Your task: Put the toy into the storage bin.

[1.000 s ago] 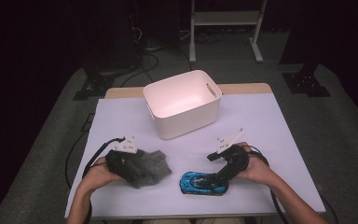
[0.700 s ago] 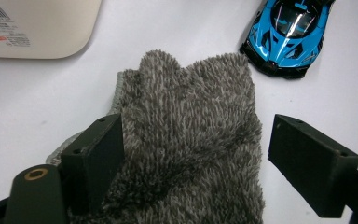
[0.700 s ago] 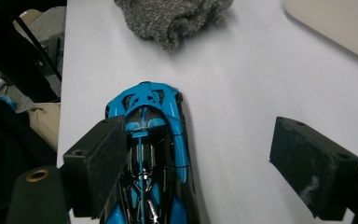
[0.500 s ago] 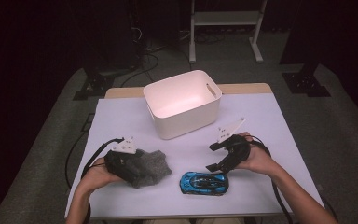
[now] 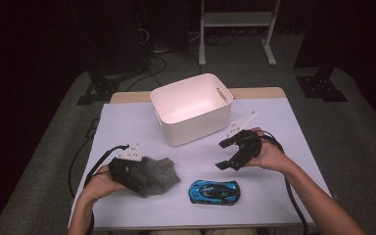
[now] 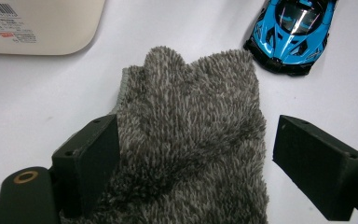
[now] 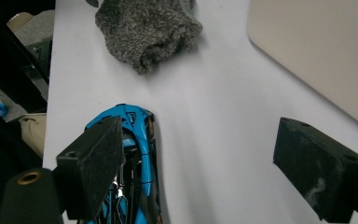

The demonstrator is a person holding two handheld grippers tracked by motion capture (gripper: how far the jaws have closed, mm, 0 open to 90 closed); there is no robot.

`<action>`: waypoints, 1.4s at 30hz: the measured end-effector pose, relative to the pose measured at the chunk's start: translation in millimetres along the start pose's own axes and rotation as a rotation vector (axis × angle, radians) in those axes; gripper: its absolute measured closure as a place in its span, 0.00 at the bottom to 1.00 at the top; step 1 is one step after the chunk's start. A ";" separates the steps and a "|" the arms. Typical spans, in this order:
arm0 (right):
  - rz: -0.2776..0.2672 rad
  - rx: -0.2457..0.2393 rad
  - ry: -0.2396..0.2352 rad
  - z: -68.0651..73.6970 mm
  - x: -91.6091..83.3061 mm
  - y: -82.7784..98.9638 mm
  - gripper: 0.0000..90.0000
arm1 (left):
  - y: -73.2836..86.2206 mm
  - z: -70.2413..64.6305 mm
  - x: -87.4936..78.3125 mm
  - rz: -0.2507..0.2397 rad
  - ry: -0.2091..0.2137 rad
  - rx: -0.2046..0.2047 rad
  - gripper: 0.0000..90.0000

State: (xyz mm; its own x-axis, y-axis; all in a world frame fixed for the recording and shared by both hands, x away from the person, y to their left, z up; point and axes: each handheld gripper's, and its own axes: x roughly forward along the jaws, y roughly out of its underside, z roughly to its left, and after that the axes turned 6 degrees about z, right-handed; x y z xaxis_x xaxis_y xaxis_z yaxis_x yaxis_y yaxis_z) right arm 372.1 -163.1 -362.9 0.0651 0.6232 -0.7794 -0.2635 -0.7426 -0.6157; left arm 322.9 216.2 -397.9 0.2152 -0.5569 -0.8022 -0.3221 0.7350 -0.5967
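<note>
Right tongs (image 5: 223, 154) have lifted off the blue toy car (image 5: 214, 191), jaws just spreading, nothing between them. Left tongs (image 5: 142, 172) sit wide around the grey fuzzy cloth (image 5: 157, 172) near-left on the table (image 5: 284, 127), still opening. I'd pinch deep before lifting.

A white plastic storage bin (image 5: 192, 108) with a slot handle stands at the far middle of the white table (image 5: 293, 122), turned slightly askew. Beyond the bin, on the dark floor, stand a white metal rack (image 5: 237, 22) and tangled black cables (image 5: 152, 46).
</note>
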 end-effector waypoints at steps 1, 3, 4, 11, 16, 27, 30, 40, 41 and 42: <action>0.004 -0.008 0.001 -1.7 -1.2 -1.5 0.16 | 0.0 0.1 -0.2 0.001 0.000 0.000 0.16; 0.006 -0.009 0.007 -3.9 -4.0 -5.3 0.16 | 0.2 -0.1 -0.7 0.000 0.001 0.000 0.16; 0.003 -0.009 0.004 -4.7 -5.2 -6.8 0.16 | 0.2 -0.4 -1.0 -0.002 0.001 0.001 0.16; -0.001 -0.040 0.023 -14.2 -15.6 -23.1 0.18 | 0.9 -0.4 -2.5 0.001 0.002 0.005 0.15; -0.002 -0.056 0.026 -22.5 -22.0 -34.7 0.18 | 2.0 0.5 -3.8 -0.007 0.003 -0.001 0.15; -0.011 -0.110 0.042 -43.3 -28.3 -56.8 0.23 | 5.2 2.3 -3.5 0.005 0.006 -0.010 0.15; -0.015 -0.116 0.036 -45.9 -27.5 -62.8 0.24 | 5.3 2.7 -4.5 0.001 0.004 -0.011 0.15; 0.001 -0.159 0.051 -54.4 -31.3 -83.2 0.25 | 5.5 3.5 -3.5 0.002 0.015 -0.010 0.15; 0.006 -0.161 0.053 -56.0 -31.7 -85.3 0.25 | 5.4 3.6 -3.4 0.001 0.016 -0.010 0.15; 0.014 -0.164 0.058 -57.8 -31.8 -87.3 0.25 | 5.1 3.6 -3.4 0.000 0.018 -0.009 0.15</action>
State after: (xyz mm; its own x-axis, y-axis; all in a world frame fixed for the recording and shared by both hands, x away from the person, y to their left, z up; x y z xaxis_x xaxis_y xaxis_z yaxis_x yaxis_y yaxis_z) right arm 448.6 -132.3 -291.2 0.1189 0.6006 -0.7907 -0.1043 -0.7843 -0.6115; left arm 323.9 223.2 -398.3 0.1989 -0.5640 -0.8015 -0.3305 0.7313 -0.5966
